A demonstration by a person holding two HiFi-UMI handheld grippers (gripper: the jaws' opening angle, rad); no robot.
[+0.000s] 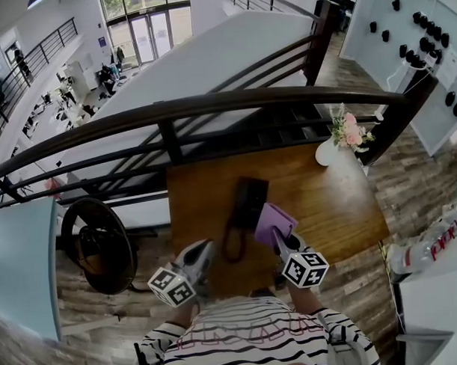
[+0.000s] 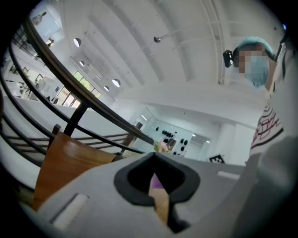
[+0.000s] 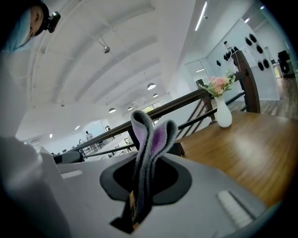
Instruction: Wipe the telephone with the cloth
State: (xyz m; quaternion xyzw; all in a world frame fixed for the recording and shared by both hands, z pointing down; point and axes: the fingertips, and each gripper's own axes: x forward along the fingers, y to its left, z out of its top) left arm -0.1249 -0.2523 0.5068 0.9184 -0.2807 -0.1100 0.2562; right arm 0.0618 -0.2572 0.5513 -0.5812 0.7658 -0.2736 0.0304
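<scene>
A black telephone (image 1: pixel 249 203) lies in the middle of the wooden table (image 1: pixel 326 204), its handset and cord (image 1: pixel 232 241) along its left side. In the head view my right gripper (image 1: pixel 281 242) sits at the phone's near right corner, shut on a purple cloth (image 1: pixel 273 223) that rests against the phone's right edge. The right gripper view shows that cloth (image 3: pixel 150 139) folded and standing up out of the closed jaws of the right gripper (image 3: pixel 138 197). My left gripper (image 1: pixel 203 255) hovers near the table's front edge, left of the cord. Its jaws (image 2: pixel 160 197) are shut with nothing held.
A white vase of pink flowers (image 1: pixel 329 150) stands at the table's far right corner. A dark railing (image 1: pixel 211 104) runs behind the table. A round black stool (image 1: pixel 103 246) stands on the floor to the left. Plastic bottles (image 1: pixel 433 246) lie to the right.
</scene>
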